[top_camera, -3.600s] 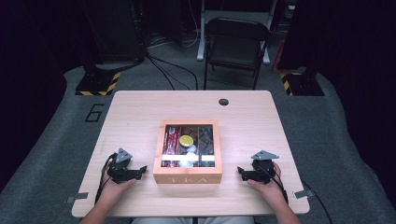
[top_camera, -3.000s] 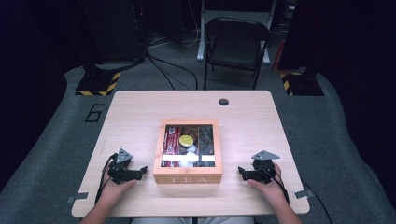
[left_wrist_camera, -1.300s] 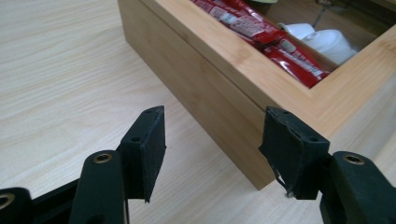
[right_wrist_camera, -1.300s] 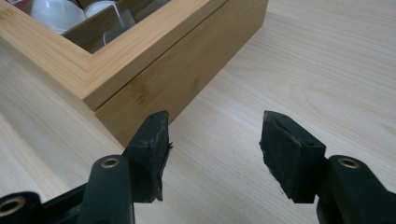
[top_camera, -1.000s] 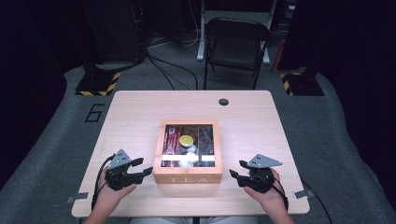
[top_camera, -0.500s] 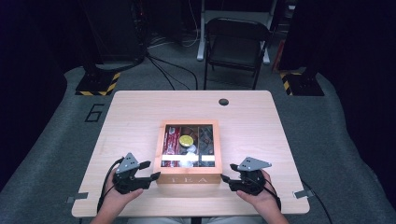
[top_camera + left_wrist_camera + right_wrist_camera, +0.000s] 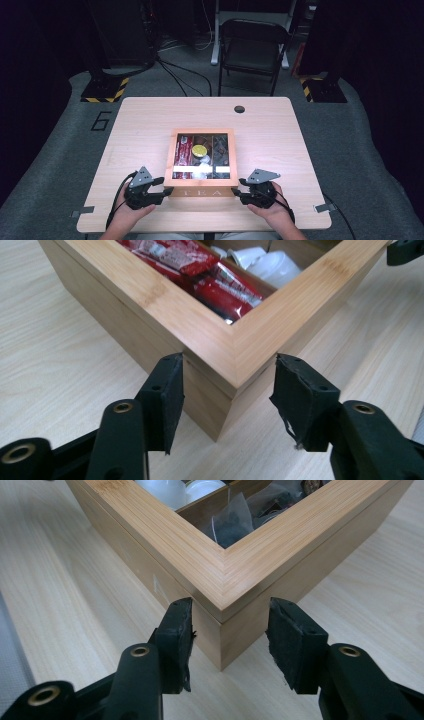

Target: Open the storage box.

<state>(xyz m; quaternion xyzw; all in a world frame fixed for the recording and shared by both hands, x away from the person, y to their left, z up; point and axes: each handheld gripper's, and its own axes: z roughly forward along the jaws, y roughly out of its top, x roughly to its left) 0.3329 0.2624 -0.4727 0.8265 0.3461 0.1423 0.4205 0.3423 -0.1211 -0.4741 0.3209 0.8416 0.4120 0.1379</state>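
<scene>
- High view. Your wooden tea box (image 7: pixel 202 191) sits at the middle of the near half of the table (image 7: pixel 150 120), its front face lettered TEA and its windowed lid down. Through the window you can see red packets (image 7: pixel 182 150) at the left, a yellow round item (image 7: pixel 199 149) in the middle and dark sachets (image 7: pixel 220 148) at the right.
- High view. Your left gripper (image 7: pixel 161 189) lies at the box's near left corner, your right gripper (image 7: pixel 238 188) at its near right corner. Each has a grey three-cornered plate on top and your hand behind it.
- High view, surroundings. A round hole (image 7: pixel 239 109) marks the table's far edge; a folding chair (image 7: pixel 253 47) stands beyond it, and the floor to the left bears a painted numeral 6 (image 7: pixel 102 121).
- Left gripper view. The box corner stands between your two black jaws, which have just been closing. The left pad (image 7: pixel 167 390) sits at or just off the wood, the right pad (image 7: pixel 297 400) shows a sliver of gap; count this gripper as released, not yet clamped. Red packets and a white pouch (image 7: pixel 262 262) lie under the lid.
- Right gripper view. The other near corner stands between the jaws, also just closing. Both pads (image 7: pixel 176 635) stand slightly clear of the box sides, so the fingers are released. Dark sachets and white pouches show under the lid.
</scene>
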